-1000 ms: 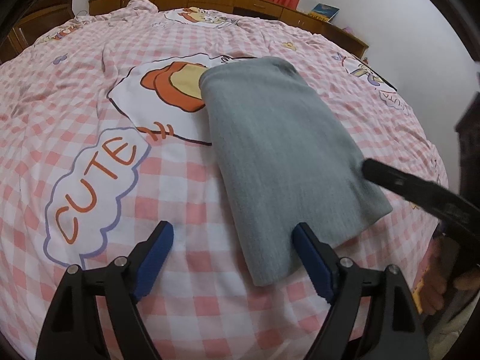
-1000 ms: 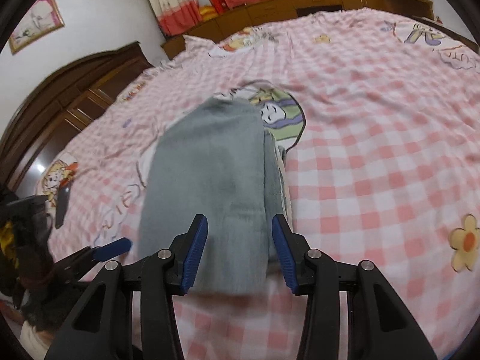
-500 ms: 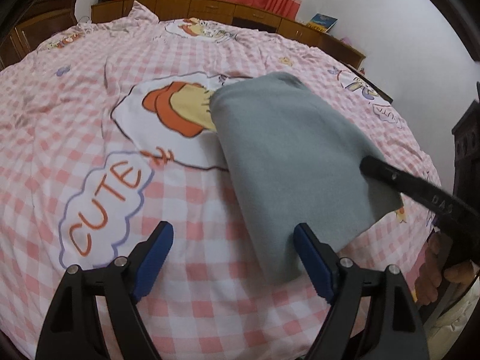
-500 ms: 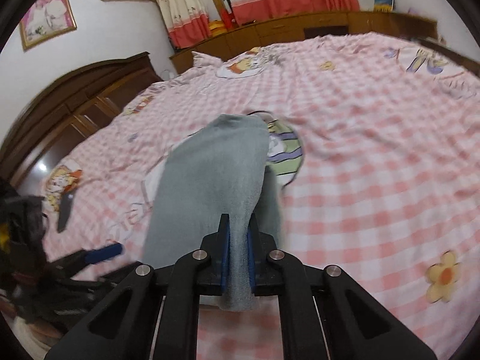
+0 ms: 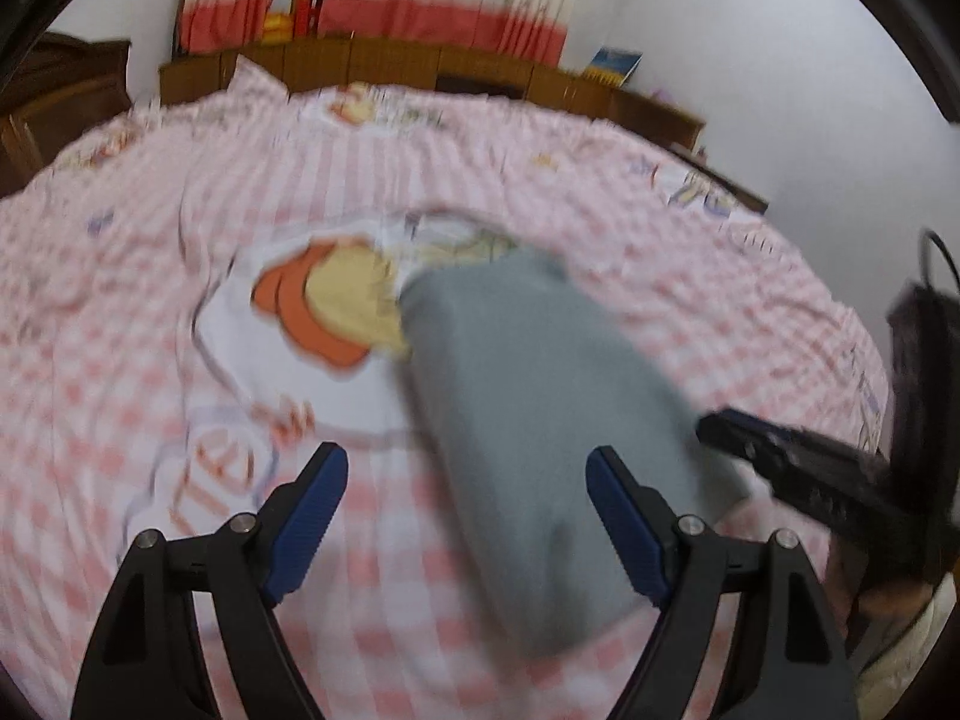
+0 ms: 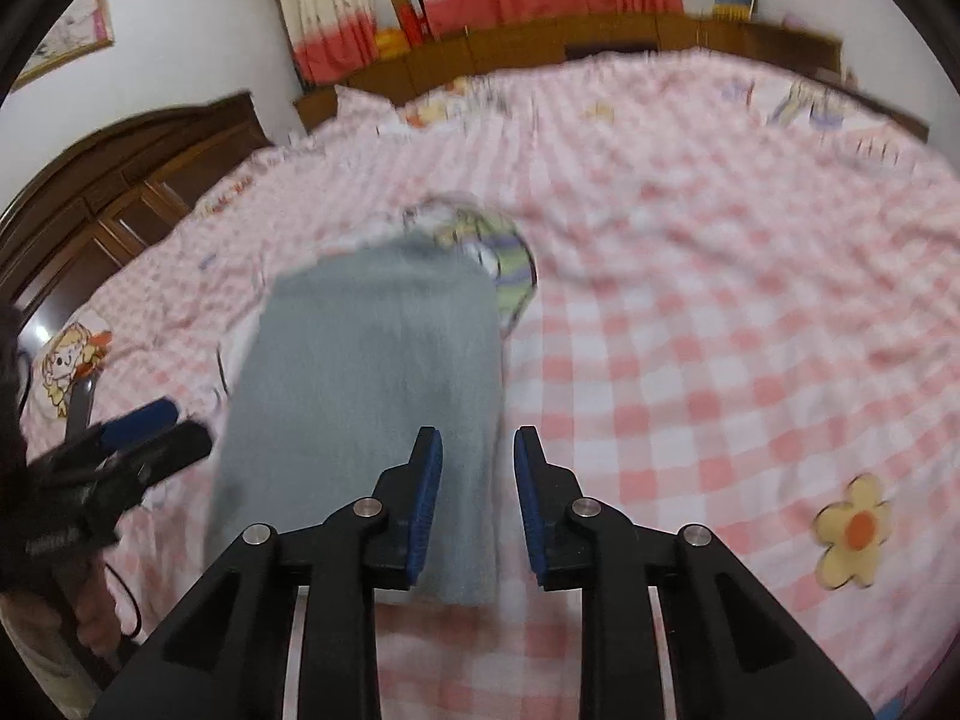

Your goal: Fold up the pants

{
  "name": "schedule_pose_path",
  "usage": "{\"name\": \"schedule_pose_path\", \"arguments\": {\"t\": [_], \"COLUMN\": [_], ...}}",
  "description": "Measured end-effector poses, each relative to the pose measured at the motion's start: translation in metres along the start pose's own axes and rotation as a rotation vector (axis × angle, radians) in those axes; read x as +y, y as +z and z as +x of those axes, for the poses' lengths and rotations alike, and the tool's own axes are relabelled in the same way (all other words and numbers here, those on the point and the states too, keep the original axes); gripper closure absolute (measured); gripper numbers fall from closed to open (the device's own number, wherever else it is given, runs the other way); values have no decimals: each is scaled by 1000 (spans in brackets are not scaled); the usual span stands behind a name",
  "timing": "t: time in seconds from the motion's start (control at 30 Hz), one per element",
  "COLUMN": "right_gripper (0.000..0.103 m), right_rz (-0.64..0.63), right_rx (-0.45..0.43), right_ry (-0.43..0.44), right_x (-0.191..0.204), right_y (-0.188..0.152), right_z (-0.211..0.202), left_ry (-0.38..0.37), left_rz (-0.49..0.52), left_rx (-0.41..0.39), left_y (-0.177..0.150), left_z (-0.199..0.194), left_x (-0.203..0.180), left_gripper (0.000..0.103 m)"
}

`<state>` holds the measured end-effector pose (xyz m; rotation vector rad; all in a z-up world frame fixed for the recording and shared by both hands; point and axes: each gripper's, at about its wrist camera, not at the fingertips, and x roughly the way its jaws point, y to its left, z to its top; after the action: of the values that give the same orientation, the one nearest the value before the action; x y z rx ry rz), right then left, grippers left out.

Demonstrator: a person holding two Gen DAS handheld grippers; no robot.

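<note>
Below, we see folded grey pants (image 6: pixel 366 384) flat on checked bedspread (image 6: pixel 690 360); left gripper (image 5: pixel 465 516) spread wide, empty; right gripper (image 6: pixel 477 483) opening, pads clear of cloth.

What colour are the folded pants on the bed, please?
Plain grey pants, showing best in the right wrist view.

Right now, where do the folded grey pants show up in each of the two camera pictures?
Left wrist view: folded grey pants lie right of centre, running toward the lower right.
Right wrist view: folded grey pants lie left of centre.
Shared landmark: red-banded curtains behind the bed.
</note>
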<state>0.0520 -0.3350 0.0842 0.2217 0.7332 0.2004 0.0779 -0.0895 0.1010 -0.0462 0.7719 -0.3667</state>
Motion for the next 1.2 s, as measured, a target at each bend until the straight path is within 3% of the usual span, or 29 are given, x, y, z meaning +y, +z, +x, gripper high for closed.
{"name": "schedule_pose_path", "arguments": {"t": [0.07, 0.17, 0.27, 0.43, 0.57, 0.63, 0.7, 0.77, 0.87, 0.97, 1.07, 1.13, 1.2], "right_gripper": [78, 78, 78, 78, 78, 72, 52, 45, 45, 46, 66, 70, 77], "right_rz": [-7, -12, 9, 47, 60, 81, 108, 129, 186, 236, 265, 266, 283], "right_rx": [-16, 27, 84, 98, 113, 110, 102, 106, 163, 160, 176, 166, 150], "right_ry": [36, 61, 50, 82, 101, 124, 136, 108, 153, 219, 279, 273, 276], "right_x": [4, 6, -4, -19, -21, -24, -27, -32, -40, -43, -38, -36, -36], "right_y": [1, -4, -14, -23, -17, -15, -13, -14, -20, -24, -25, -26, -26], "right_z": [-2, 14, 35, 44, 34, 29, 29, 33, 50, 54, 58, 58, 55], "left_ry": [-38, -101, -158, -97, -117, -116, -128, -140, -150, -160, -197, -227, -209], "left_rz": [-6, -19, -63, -111, -168, -162, -168, -176, -183, -186, -208, -222, -204], "left_rx": [-17, -34, 32, 135, 135, 133, 136, 144, 161, 159, 159, 168, 159], "left_y": [15, 29, 30, 13, 9, 5, 0, -5, -12, -11, -7, -5, -3], "left_z": [5, 18, 44, 78, 68, 59, 52, 49, 52, 58, 64, 68, 66], "left_x": [-1, 0, 6, 19, 26, 26, 25, 23, 21, 20, 19, 16, 14], "left_gripper": [21, 26, 29, 28, 28, 28, 28, 28, 27, 27, 28, 40, 54]}}
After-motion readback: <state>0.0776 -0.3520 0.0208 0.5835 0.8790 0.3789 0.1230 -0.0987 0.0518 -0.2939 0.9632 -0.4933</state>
